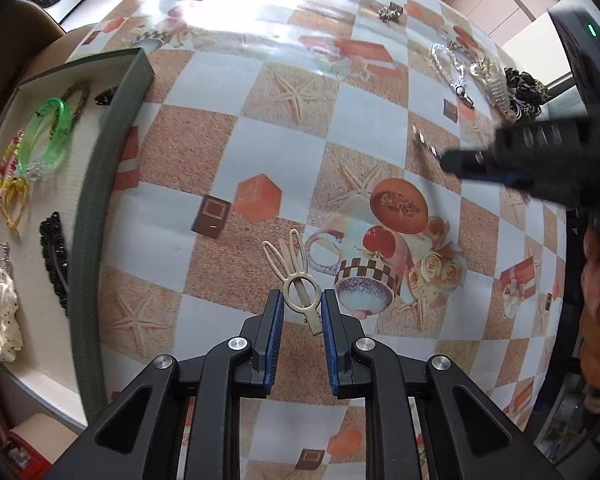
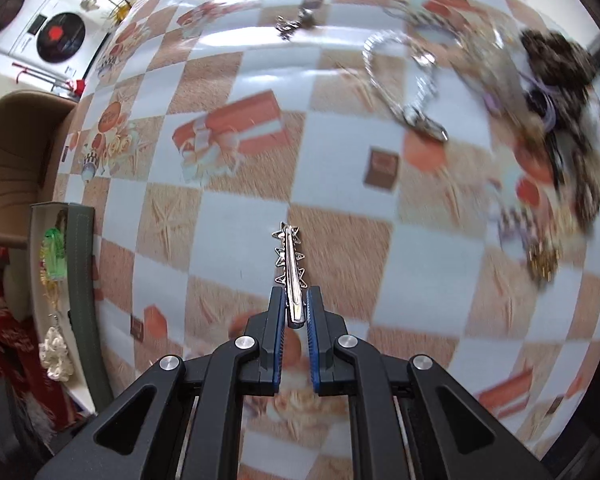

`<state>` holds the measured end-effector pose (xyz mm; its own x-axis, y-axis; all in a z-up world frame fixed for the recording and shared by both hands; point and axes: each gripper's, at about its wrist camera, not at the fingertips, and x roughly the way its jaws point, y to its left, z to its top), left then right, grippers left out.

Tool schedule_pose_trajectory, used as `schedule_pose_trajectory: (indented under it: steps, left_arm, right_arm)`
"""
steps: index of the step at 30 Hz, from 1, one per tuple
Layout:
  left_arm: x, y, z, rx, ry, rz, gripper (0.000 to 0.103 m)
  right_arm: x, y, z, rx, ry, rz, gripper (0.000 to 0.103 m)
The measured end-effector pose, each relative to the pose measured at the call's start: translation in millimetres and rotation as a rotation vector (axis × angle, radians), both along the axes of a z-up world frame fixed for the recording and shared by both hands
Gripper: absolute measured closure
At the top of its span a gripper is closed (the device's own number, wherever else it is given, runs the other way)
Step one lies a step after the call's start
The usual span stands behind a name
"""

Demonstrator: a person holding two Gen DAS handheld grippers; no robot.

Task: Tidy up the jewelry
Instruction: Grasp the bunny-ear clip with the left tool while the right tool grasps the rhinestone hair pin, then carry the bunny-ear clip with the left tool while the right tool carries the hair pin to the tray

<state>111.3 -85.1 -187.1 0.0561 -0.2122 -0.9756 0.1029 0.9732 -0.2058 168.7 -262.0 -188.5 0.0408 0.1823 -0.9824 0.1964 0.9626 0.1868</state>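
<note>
Left tongs (image 1: 302, 306) pinching beige clip (image 1: 296, 282) at lower centre, right tongs (image 2: 296, 308) pinching silver clip (image 2: 290, 268), green-rimmed tray (image 1: 100, 184) at left of bench (image 1: 228, 92)

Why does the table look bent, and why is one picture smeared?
Both views: fisheye lenses bulge the checked tablecloth. Right wrist view: motion blur smears the silver chain, while the held star clip stays sharp. Left wrist view: window glare whitens the far cloth.
</note>
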Motion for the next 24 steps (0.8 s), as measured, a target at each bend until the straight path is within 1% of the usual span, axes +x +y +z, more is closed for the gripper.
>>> schedule_pose_trajectory:
  steps: [3, 7, 9, 12, 14, 15, 16, 17, 18, 20, 22, 23, 24]
  left_arm:
    - [-3, 7, 8, 0.002, -0.014, -0.002, 0.081]
    - [-8, 12, 17, 0.011, -0.036, -0.010, 0.081]
    - [-10, 24, 23, 0.015, -0.041, -0.011, 0.081]
    - [-12, 30, 27, 0.025, -0.047, -0.008, 0.081]
    - [-12, 32, 28, 0.028, -0.048, -0.004, 0.081]
    - [-13, 33, 29, 0.029, -0.049, -0.003, 0.081]
    - [-13, 33, 29, 0.030, -0.049, -0.003, 0.081]
    - [-13, 33, 29, 0.030, -0.049, -0.002, 0.081]
    - [-13, 32, 29, 0.031, -0.048, -0.003, 0.081]
    - [-14, 32, 28, 0.032, -0.047, -0.005, 0.081]
    - [-15, 31, 28, 0.033, -0.046, -0.009, 0.081]
    - [-15, 30, 28, 0.034, -0.045, -0.011, 0.081]
    - [-15, 30, 27, 0.035, -0.044, -0.014, 0.081]
  right_arm:
    - [-13, -6, 10, 0.034, -0.006, -0.016, 0.092]
    - [-25, -1, 19, 0.051, -0.011, -0.018, 0.092]
    - [-32, -2, 23, 0.054, -0.012, -0.016, 0.092]
    - [-34, 7, 15, 0.047, 0.000, -0.010, 0.092]
    - [-37, 9, 9, 0.021, 0.006, 0.006, 0.092]
    - [-40, 10, 7, 0.021, 0.004, 0.028, 0.091]
    - [-41, 12, 4, 0.023, 0.013, 0.046, 0.087]
    - [-42, 15, -1, 0.015, 0.029, 0.068, 0.087]
    - [-44, 17, -5, -0.002, 0.040, 0.087, 0.087]
    - [-47, 22, -13, -0.035, 0.058, 0.125, 0.082]
    - [-49, 24, -19, -0.062, 0.067, 0.141, 0.075]
    - [-50, 24, -20, -0.071, 0.064, 0.142, 0.073]
    - [-49, 24, -20, -0.080, 0.056, 0.145, 0.067]
